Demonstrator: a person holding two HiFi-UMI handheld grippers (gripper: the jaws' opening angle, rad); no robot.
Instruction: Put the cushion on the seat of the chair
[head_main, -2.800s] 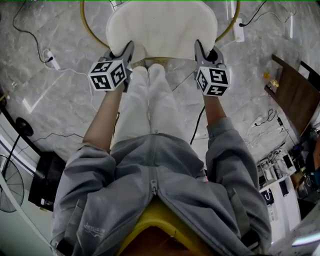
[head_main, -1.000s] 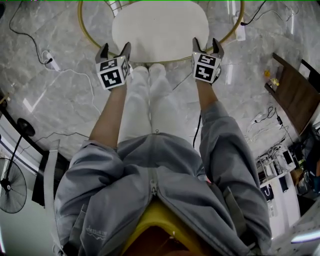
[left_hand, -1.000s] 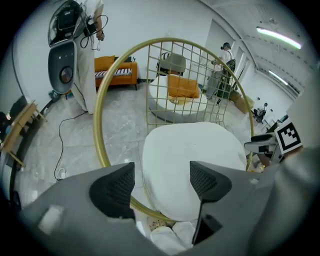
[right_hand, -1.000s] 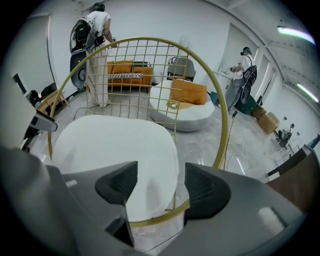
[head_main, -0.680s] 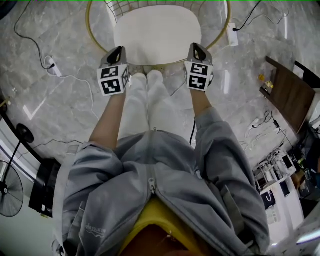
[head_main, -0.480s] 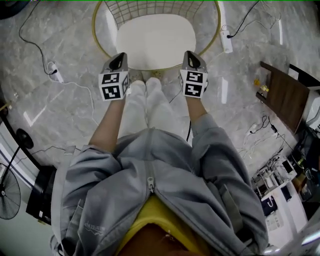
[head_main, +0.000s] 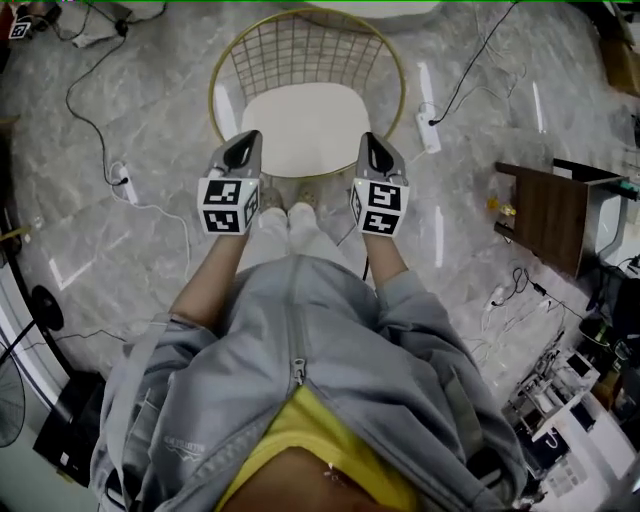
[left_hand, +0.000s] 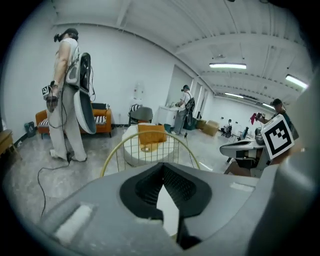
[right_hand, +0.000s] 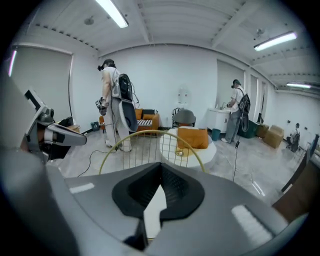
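head view looking down: a white cushion (head_main: 305, 128) lies flat on the seat of a gold wire chair (head_main: 300, 45). its longer side runs left to right, its front edge is toward the person, and the wire back stands beyond it. the left hand-held gripper (head_main: 244, 148) and right hand-held gripper (head_main: 372, 148) hang near the seat's front corners, jaws pressed together, holding nothing. the placing looks done; the next move seems only to draw clear without nudging the cushion.

Open-plan lab: strip lights (right_hand: 112, 13), floor cables (right_hand: 234, 160)
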